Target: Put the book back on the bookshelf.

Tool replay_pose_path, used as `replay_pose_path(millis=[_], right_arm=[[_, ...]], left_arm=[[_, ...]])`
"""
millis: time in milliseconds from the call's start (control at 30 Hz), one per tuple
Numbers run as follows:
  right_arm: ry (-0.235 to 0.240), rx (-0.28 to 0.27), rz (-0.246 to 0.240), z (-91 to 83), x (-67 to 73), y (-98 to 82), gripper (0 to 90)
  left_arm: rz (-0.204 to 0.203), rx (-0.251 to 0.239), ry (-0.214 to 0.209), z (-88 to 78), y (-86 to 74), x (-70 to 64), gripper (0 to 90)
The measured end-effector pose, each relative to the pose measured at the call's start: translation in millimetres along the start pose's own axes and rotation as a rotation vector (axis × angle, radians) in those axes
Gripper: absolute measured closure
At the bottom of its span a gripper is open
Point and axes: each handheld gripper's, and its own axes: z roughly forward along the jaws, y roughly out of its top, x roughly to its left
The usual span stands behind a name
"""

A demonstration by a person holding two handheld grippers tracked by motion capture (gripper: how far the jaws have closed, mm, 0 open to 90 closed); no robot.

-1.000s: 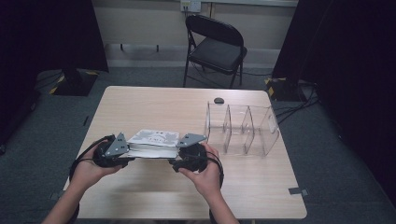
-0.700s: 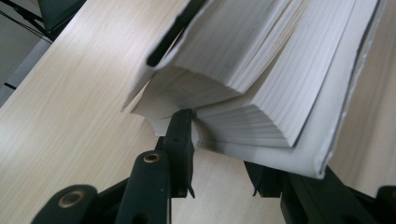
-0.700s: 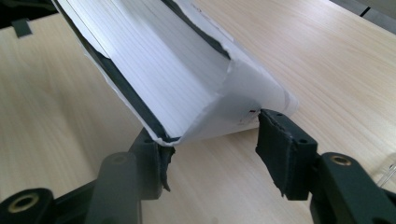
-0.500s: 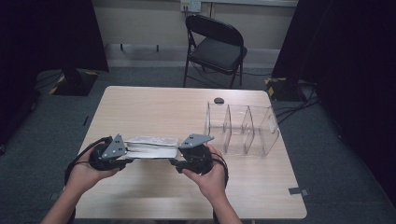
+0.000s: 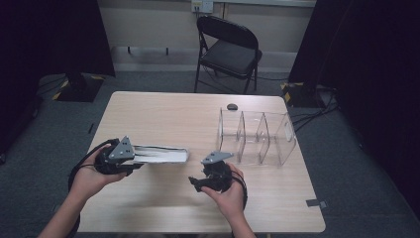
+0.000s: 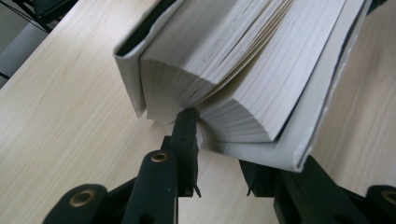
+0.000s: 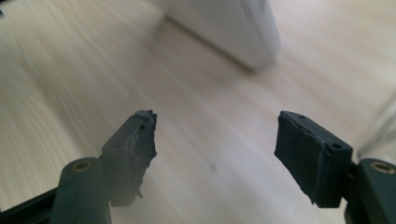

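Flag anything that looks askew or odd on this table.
The book is held at one end by the left tool; its pages fan apart around one jaw. The right tool is open, off it.

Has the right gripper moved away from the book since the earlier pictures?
Yes. The right gripper, jaws just opened and empty, left the book and moved toward the table's near edge.

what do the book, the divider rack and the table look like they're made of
Book: paper, with matte pages fanned at the edge inside a thin white cover, likely card. Divider rack: clear glossy plastic, probably acrylic, since the table shows through. Table: pale wood grain, possibly laminate.
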Motion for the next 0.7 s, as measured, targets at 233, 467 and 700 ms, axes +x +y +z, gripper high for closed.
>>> replay_pose_path(millis=[233,467,700], right_arm=[[-0.028,0.061,0.018,-2.9,-10.8,-39.0,25.4],[-0.069,0.128,-0.015,-1.0,-8.8,-61.6,19.1],[-0.085,0.110,-0.017,0.6,-11.9,-67.3,13.9]], left_arm=[[-0.010,0.034,0.003,-0.8,8.3,0.3,69.8],[-0.022,0.078,0.011,-3.1,18.7,-3.0,71.1],[-0.039,0.082,-0.011,-5.4,22.5,5.0,72.2]])
